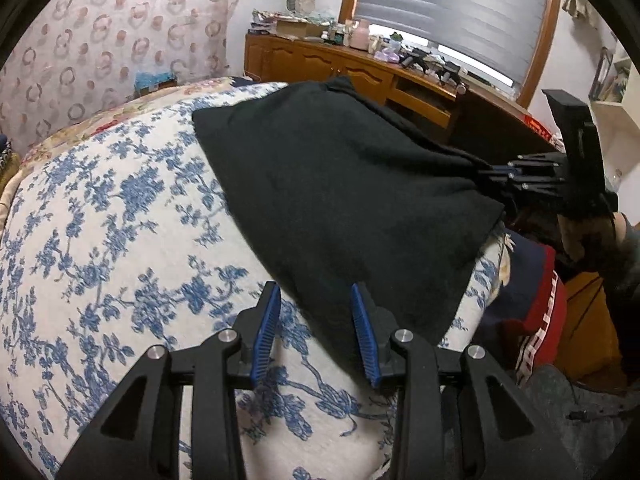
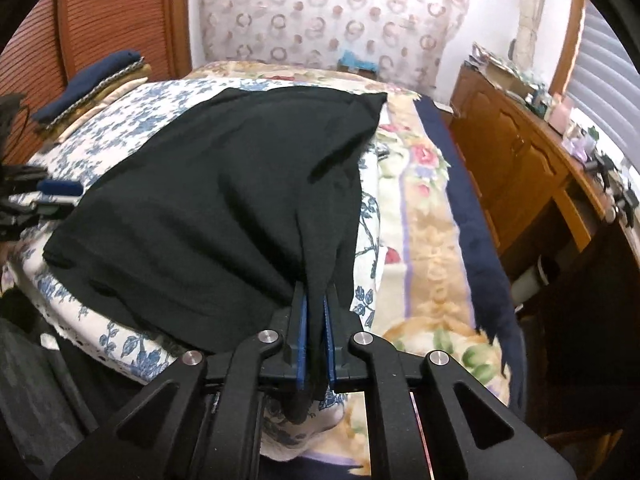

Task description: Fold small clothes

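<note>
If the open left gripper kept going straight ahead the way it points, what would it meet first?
Most likely the near edge of the black knit garment, which lies on the blue-and-white floral quilt just beyond the left gripper; depth is hard to judge.

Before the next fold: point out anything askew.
The dark green knit garment lies crooked on the blue floral quilt, one edge bunched in the shut right gripper. The left gripper is open, empty.
</note>
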Demonstrator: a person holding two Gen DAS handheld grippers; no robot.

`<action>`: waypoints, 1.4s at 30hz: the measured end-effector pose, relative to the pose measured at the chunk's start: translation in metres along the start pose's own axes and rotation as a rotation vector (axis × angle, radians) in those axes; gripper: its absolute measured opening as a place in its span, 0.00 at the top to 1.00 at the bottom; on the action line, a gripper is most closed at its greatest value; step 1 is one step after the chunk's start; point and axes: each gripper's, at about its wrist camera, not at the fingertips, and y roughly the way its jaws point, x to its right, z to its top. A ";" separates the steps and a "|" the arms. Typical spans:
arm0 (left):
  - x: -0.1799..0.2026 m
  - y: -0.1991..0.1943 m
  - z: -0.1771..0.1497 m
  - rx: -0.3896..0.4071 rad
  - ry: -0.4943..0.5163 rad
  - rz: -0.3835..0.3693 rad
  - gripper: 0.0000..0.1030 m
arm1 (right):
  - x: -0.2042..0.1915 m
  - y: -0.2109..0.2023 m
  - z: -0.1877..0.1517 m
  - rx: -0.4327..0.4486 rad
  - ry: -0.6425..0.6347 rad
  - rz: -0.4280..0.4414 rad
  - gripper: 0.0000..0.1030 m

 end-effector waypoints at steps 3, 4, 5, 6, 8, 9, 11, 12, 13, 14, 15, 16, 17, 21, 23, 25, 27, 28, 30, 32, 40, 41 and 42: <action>0.004 0.004 -0.003 -0.019 0.005 0.001 0.66 | 0.005 -0.003 -0.003 0.017 0.035 0.011 0.70; 0.005 0.005 -0.004 -0.026 0.005 0.009 0.66 | 0.008 -0.003 -0.005 0.023 0.049 0.024 0.66; 0.005 0.007 -0.004 -0.030 0.003 0.012 0.66 | 0.010 -0.002 -0.008 0.027 0.067 0.044 0.61; 0.005 0.007 -0.005 -0.033 0.000 0.010 0.66 | 0.009 -0.001 -0.009 0.024 0.074 0.054 0.60; 0.003 0.008 -0.006 -0.038 -0.013 0.001 0.66 | 0.007 0.004 -0.014 0.007 0.073 0.059 0.57; 0.003 0.008 -0.006 -0.042 -0.018 -0.003 0.66 | 0.006 0.007 -0.015 -0.005 0.068 0.059 0.57; 0.003 0.007 -0.007 -0.043 -0.023 -0.008 0.66 | 0.003 0.011 -0.017 -0.022 0.068 0.077 0.57; 0.004 0.007 -0.008 -0.043 -0.024 -0.016 0.66 | 0.005 0.011 -0.017 -0.020 0.076 0.082 0.57; 0.004 0.006 -0.009 -0.044 -0.025 -0.025 0.66 | 0.007 0.012 -0.018 -0.023 0.086 0.092 0.57; 0.005 0.006 -0.009 -0.045 -0.026 -0.031 0.66 | 0.008 0.012 -0.018 -0.025 0.096 0.104 0.57; 0.005 0.006 -0.009 -0.046 -0.024 -0.035 0.66 | 0.009 0.012 -0.019 -0.027 0.099 0.113 0.57; 0.007 0.005 -0.010 -0.049 -0.019 -0.045 0.66 | 0.010 0.012 -0.019 -0.030 0.098 0.121 0.56; 0.008 0.005 -0.011 -0.052 -0.015 -0.052 0.66 | 0.009 0.011 -0.019 -0.034 0.092 0.125 0.56; 0.015 0.004 -0.013 -0.058 0.011 -0.067 0.66 | 0.008 0.009 -0.018 -0.029 0.080 0.108 0.56; 0.018 0.003 -0.014 -0.065 0.025 -0.084 0.71 | 0.006 0.005 -0.015 -0.004 0.066 0.082 0.56; 0.019 0.004 -0.014 -0.081 0.030 -0.124 0.89 | 0.004 -0.004 -0.012 0.036 0.057 0.057 0.56; 0.021 0.004 -0.013 -0.079 0.035 -0.120 0.98 | 0.000 -0.014 -0.006 0.077 0.047 0.039 0.53; 0.021 0.002 -0.011 -0.072 0.039 -0.123 0.98 | -0.003 -0.018 -0.004 0.089 0.041 0.038 0.50; 0.022 -0.006 -0.004 -0.037 0.035 -0.137 0.99 | -0.008 -0.025 0.000 0.111 0.032 0.048 0.45; 0.022 -0.018 0.008 0.012 0.032 -0.145 0.99 | -0.016 -0.029 0.004 0.119 0.011 0.073 0.42; 0.027 -0.040 0.070 0.152 0.069 -0.121 0.99 | -0.056 -0.027 0.001 0.094 -0.099 0.165 0.37; 0.026 -0.039 0.073 0.155 0.069 -0.117 0.99 | -0.059 -0.025 0.000 0.089 -0.110 0.168 0.37; 0.025 -0.036 0.079 0.157 0.068 -0.115 0.99 | -0.061 -0.023 -0.001 0.083 -0.118 0.170 0.37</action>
